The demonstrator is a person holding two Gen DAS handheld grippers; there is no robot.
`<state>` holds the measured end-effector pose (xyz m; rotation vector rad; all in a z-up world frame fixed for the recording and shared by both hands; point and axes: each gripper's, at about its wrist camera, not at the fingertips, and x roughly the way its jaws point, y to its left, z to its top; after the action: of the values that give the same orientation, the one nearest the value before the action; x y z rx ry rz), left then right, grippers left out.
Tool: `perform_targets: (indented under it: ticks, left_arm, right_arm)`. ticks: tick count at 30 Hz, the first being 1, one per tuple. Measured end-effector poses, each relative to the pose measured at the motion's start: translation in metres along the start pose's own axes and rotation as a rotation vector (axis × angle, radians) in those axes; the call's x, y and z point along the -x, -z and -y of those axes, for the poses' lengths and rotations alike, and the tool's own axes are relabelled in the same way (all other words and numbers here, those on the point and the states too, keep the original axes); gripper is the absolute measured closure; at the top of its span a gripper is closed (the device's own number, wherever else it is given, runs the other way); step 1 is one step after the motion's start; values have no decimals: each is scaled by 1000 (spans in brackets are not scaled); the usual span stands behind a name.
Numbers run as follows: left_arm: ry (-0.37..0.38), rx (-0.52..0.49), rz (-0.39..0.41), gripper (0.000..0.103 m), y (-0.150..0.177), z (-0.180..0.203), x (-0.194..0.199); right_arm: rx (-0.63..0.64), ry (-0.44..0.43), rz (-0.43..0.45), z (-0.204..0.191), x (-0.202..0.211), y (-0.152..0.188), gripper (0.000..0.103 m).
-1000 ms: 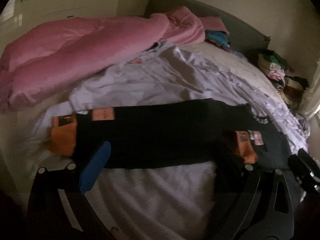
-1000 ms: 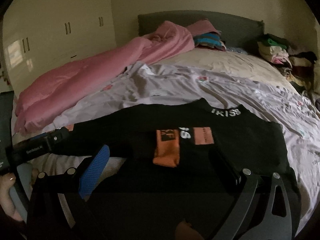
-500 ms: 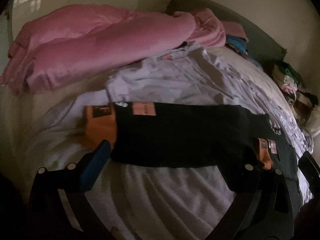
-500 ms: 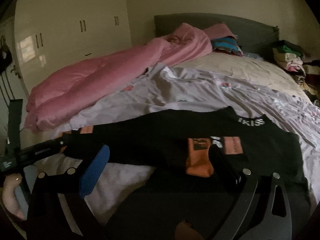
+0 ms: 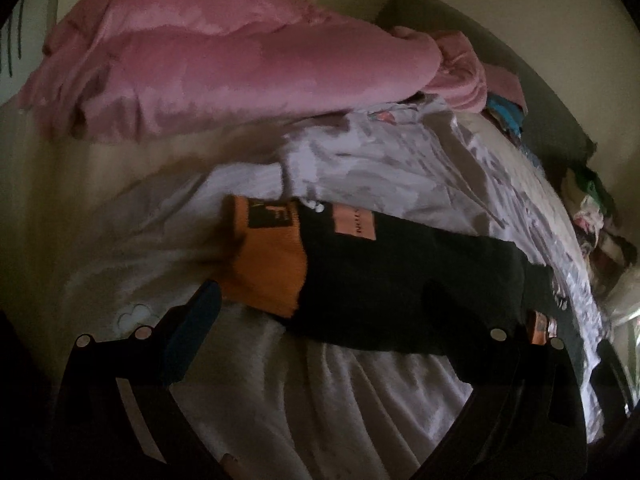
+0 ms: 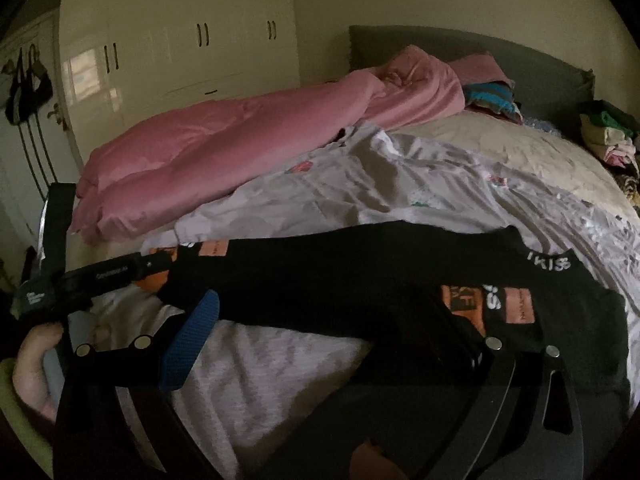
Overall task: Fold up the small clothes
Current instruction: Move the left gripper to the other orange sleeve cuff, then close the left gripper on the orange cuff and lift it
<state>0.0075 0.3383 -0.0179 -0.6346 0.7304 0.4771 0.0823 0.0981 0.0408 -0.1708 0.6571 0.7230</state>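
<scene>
Ahead of both grippers, a black top (image 6: 360, 280) lies flat on the bed (image 6: 500, 152), one sleeve stretched sideways. The left gripper (image 5: 348, 328) is spread wide and grips nothing; the orange cuff (image 5: 264, 268) lies just past its blue pad (image 5: 192, 340). The right gripper (image 6: 332, 332) is likewise spread and empty, with the folded-in cuff (image 6: 464, 304) just beyond its far finger. A pink duvet (image 6: 240, 140) is heaped behind the top.

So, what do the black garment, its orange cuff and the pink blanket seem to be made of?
Black garment: probably a matte knit, since it drapes limply without shine.
Orange cuff: looks like ribbed knit, with a thick, banded edge.
Pink blanket: perhaps padded satin-like fabric, puffy with a faint sheen.
</scene>
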Motion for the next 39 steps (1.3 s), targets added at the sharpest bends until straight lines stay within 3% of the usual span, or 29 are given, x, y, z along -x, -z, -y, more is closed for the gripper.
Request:
perform_targets:
  ticks: [6,9,15,19,29,39]
  left_arm:
    - [18,45,-16,10,0,-9,-13]
    - [11,62,-15,18,0,-14,-23]
    - [-27,88,16,60,-1,-18,-34]
    - [7,69,57,96,-6,-14,-24]
    - [83,-19,157,96,-7,17,20]
    - [132,-121,201,97,-5,78,57]
  right_arm:
    - [-89,-47,-52,11,-9,12,4]
    - [-116,-47,-65,16,-9,18,4]
    - [-134,-33,-81,24,-5,29,4]
    - [-153,-16,-76,33,0,32,4]
    - [-240,10,-27,73,35,38,4]
    - [-342,84,45,129,75,46,4]
